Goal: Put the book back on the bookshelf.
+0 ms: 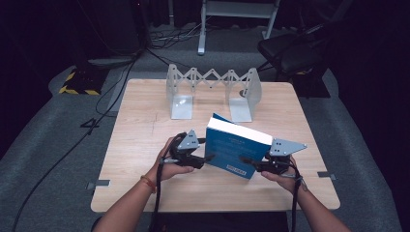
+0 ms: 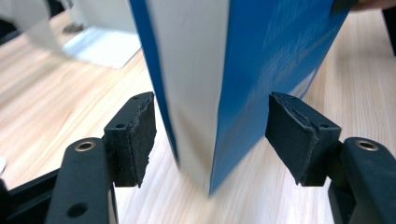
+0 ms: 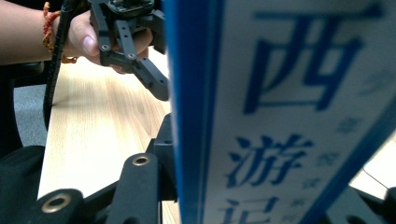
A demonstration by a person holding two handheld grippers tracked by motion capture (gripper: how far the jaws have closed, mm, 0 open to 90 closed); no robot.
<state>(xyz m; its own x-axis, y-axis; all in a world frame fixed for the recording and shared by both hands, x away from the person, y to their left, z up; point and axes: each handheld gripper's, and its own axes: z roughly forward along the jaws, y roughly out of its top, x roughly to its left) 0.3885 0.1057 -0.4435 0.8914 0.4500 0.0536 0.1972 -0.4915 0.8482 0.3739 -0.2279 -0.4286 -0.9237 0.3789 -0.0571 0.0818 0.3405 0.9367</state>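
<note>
- Book (image 1: 235, 149) with a blue cover stands tilted near the middle of a wooden table (image 1: 140, 145), its white page edge facing up.
- Left gripper (image 1: 205, 159), at nine o'clock of the book, has its jaws apart; in the left gripper view the book's lower corner sits between the pads (image 2: 139, 135) with gaps on both sides.
- Right gripper (image 1: 245, 161), at three o'clock, reaches across the cover; the right gripper view shows its jaws close on either side of the spine, clamped on it.
- Metal accordion book rack (image 1: 212, 92) stands at twelve o'clock, well apart from the book.
</note>
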